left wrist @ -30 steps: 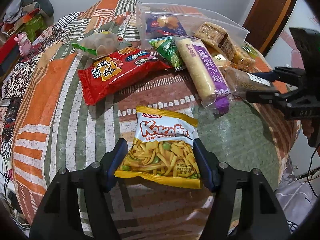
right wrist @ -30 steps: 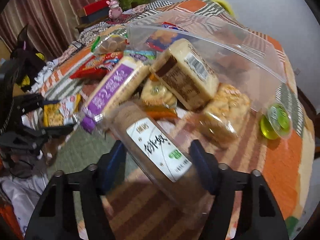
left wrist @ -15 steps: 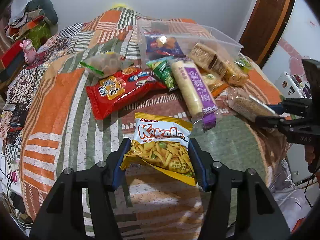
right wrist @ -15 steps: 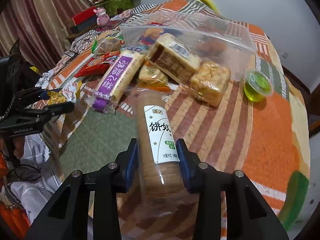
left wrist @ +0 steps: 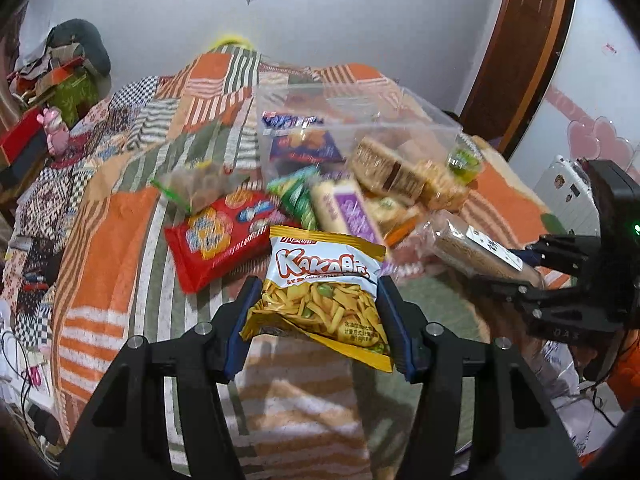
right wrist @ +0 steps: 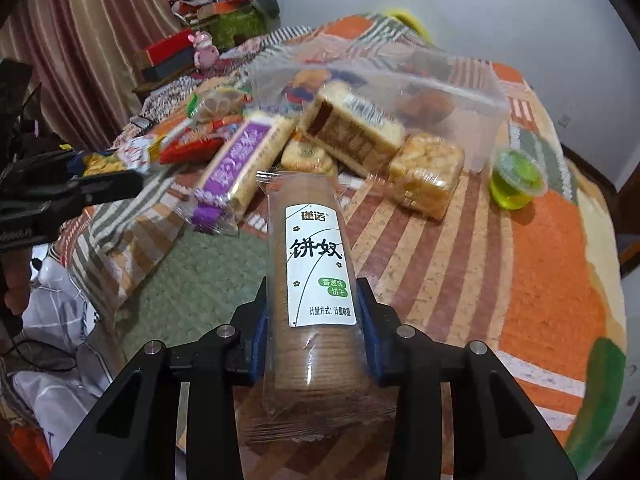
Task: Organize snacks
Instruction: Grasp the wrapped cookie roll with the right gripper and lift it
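Between my left gripper's (left wrist: 318,316) blue pads sits the Kaka chips bag (left wrist: 320,292), pinched at both side edges and lifted clear of the patchwork bedspread (left wrist: 112,248), its lower yellow seam sagging toward me. Beyond it lie the red snack bag (left wrist: 218,236) and a purple-wrapped roll (left wrist: 346,212), with the clear plastic bin (left wrist: 348,120) farther back holding a blue packet (left wrist: 306,146).

My right gripper (right wrist: 314,320) is clamped narrow around the cracker sleeve (right wrist: 314,268) — a clear-wrapped stack of round biscuits with a white label — gripped on its two long sides near the lower half and pointing away from me, raised above the bedspread. Ahead of it sit a wrapped bread loaf (right wrist: 352,132) leaning against the bin's front, a golden pastry pack (right wrist: 428,172) just beside it, and a green jelly cup (right wrist: 516,180) standing apart on the orange patch.
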The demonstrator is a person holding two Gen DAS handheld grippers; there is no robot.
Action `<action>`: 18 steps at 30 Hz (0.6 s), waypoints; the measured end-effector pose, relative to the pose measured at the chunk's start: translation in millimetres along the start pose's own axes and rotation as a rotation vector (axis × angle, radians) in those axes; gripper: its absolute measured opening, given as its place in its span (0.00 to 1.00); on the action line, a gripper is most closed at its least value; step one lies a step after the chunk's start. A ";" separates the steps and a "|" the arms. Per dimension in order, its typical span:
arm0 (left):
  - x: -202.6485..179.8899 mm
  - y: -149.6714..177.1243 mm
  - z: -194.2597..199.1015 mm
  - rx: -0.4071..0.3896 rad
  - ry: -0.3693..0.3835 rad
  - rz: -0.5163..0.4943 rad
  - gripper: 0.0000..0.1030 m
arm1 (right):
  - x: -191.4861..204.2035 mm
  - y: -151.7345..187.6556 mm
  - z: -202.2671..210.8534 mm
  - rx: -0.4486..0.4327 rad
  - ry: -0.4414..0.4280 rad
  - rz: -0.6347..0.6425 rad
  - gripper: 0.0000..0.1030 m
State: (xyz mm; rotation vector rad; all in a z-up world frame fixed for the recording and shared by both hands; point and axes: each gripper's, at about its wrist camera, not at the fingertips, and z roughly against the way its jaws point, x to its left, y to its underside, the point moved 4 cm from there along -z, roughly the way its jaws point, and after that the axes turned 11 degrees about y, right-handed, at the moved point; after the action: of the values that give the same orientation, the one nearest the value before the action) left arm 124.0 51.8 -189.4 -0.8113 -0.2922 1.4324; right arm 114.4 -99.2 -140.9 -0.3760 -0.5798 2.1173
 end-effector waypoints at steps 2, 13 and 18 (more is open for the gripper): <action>-3.3 -8.2 0.7 -0.014 0.001 -0.010 0.56 | -5.1 -4.0 10.5 -0.031 0.011 -0.009 0.34; -14.4 -68.2 -2.7 -0.105 -0.001 -0.058 0.56 | -55.5 -54.0 49.3 -0.201 0.110 -0.156 0.34; -8.5 -100.4 -12.7 -0.133 -0.002 -0.054 0.56 | -71.2 -76.1 53.3 -0.254 0.147 -0.196 0.34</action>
State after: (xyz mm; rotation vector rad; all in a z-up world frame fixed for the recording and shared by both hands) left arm 206.9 46.5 -131.0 -0.9038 -0.4116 1.3737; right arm 181.8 -133.8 -51.6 -0.5872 -0.7689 1.8166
